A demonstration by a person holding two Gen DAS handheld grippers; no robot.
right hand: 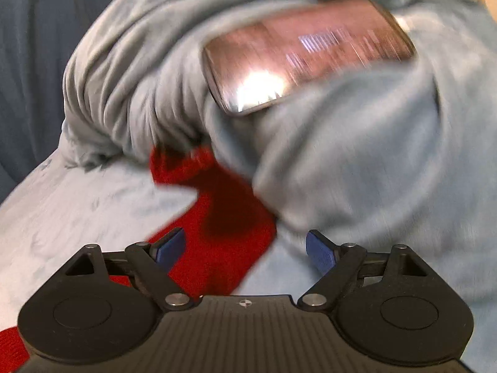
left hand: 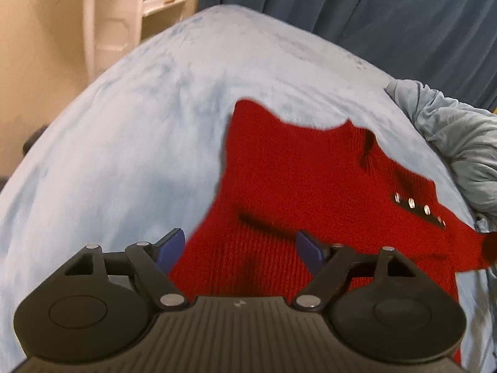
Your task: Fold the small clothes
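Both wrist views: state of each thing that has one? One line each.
left gripper: open, fingers empty, over the garment.
right gripper: open, fingers empty, over the sleeve.
red knit garment: spread flat on the blanket, unfolded, wrinkled.
red sleeve: stretched out, its end against the bundle.
grey-blue bundle: bunched, heaped at the blanket's edge.
phone: lying on the bundle, screen lit; blurred.
light blue blanket: spread out.
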